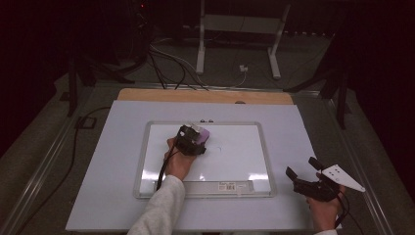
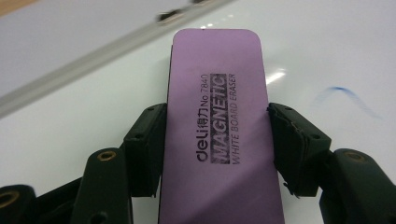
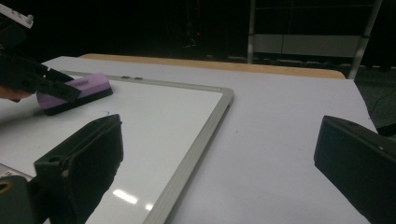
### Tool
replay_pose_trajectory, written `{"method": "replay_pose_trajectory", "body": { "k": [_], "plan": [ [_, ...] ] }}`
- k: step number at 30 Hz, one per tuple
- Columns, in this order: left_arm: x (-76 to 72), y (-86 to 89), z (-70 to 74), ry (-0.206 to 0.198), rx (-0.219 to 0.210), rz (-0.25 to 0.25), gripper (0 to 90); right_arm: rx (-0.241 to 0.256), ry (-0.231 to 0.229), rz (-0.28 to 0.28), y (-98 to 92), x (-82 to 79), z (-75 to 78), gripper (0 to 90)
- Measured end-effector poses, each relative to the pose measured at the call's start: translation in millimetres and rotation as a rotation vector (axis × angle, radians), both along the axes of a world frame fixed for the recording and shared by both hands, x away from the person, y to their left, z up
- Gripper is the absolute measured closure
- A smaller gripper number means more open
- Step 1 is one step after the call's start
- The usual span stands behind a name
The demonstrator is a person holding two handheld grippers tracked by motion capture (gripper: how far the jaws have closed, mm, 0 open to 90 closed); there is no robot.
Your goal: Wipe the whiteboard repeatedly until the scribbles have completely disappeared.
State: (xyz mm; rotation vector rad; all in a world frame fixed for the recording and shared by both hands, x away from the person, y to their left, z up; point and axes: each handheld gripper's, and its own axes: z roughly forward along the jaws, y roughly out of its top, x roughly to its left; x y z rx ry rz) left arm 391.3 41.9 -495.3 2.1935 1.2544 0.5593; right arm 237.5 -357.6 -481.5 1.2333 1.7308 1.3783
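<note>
A purple magnetic whiteboard eraser (image 2: 217, 126) lies flat on the whiteboard (image 1: 235, 161), and my left gripper (image 2: 217, 144) is shut on its two long sides. From above, the eraser (image 1: 201, 134) and left gripper (image 1: 192, 141) sit at the board's upper left-middle. A faint blue pen stroke (image 2: 343, 95) remains on the board just to the eraser's right, a tiny mark (image 1: 220, 149) in the high view. My right gripper (image 1: 302, 168) hovers open off the board's right edge, empty. In the right gripper view the eraser (image 3: 74, 91) lies at far left.
The whiteboard's metal frame (image 3: 205, 128) lies on a pale sheet (image 1: 303, 132) that covers a wooden table (image 1: 205, 95). Cables (image 1: 166, 63) and a white stand (image 1: 237, 29) are on the dark floor behind.
</note>
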Motion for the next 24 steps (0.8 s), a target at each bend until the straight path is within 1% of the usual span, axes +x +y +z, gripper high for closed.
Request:
{"method": "replay_pose_trajectory", "body": {
  "k": [1, 3, 5, 6, 9, 12, 13, 15, 16, 18, 19, 22, 24],
  "plan": [
    [1.5, 0.0, 0.1, 0.005, -0.005, 0.004, 42.0, 0.000, -0.001, 0.000, 0.1, 0.1, 0.0, 1.9],
    [2.1, -3.1, 0.5, 0.003, 0.003, -0.002, 42.0, -0.001, -0.001, 0.001, 0.6, 0.0, 0.1, 1.9],
    [0.8, -7.9, 0.4, 0.011, -0.010, -0.031, 42.0, -0.001, 0.000, 0.003, 1.1, 0.5, -0.1, 1.9],
    [-0.9, -11.5, 0.5, 0.009, -0.008, -0.043, 42.0, -0.002, 0.002, 0.004, 1.4, 0.6, -0.2, 1.9],
    [-6.6, -22.1, 0.5, 0.015, -0.018, -0.095, 42.0, -0.005, 0.000, 0.007, 1.8, 0.8, -0.5, 1.9],
    [-11.5, -30.7, 0.1, 0.038, -0.053, -0.131, 42.0, -0.006, 0.001, 0.007, 1.8, 0.8, -0.6, 1.9],
    [-13.3, -33.7, 0.1, 0.042, -0.059, -0.140, 42.0, -0.006, 0.001, 0.007, 1.9, 0.9, -0.7, 1.9],
    [-17.3, -39.7, 0.1, 0.046, -0.064, -0.169, 42.0, -0.006, 0.002, 0.007, 2.0, 1.1, -0.8, 1.9],
    [-19.5, -42.3, 0.5, 0.049, -0.059, -0.184, 42.0, -0.007, 0.002, 0.007, 2.1, 1.1, -0.8, 1.9],
    [-23.4, -46.0, 0.5, 0.065, -0.079, -0.223, 42.0, -0.006, 0.003, 0.006, 2.1, 1.3, -0.9, 1.9],
    [-25.4, -47.9, 0.7, 0.060, -0.069, -0.239, 42.0, -0.005, 0.003, 0.006, 1.9, 1.4, -0.9, 1.9],
    [-24.9, -47.1, 0.2, 0.055, -0.071, -0.245, 42.0, -0.004, 0.003, 0.005, 1.5, 1.1, -0.8, 1.9],
    [-22.8, -44.7, 0.0, 0.037, -0.056, -0.219, 42.0, -0.002, 0.003, 0.004, 1.2, 0.6, -0.4, 1.9]
  ]
}}
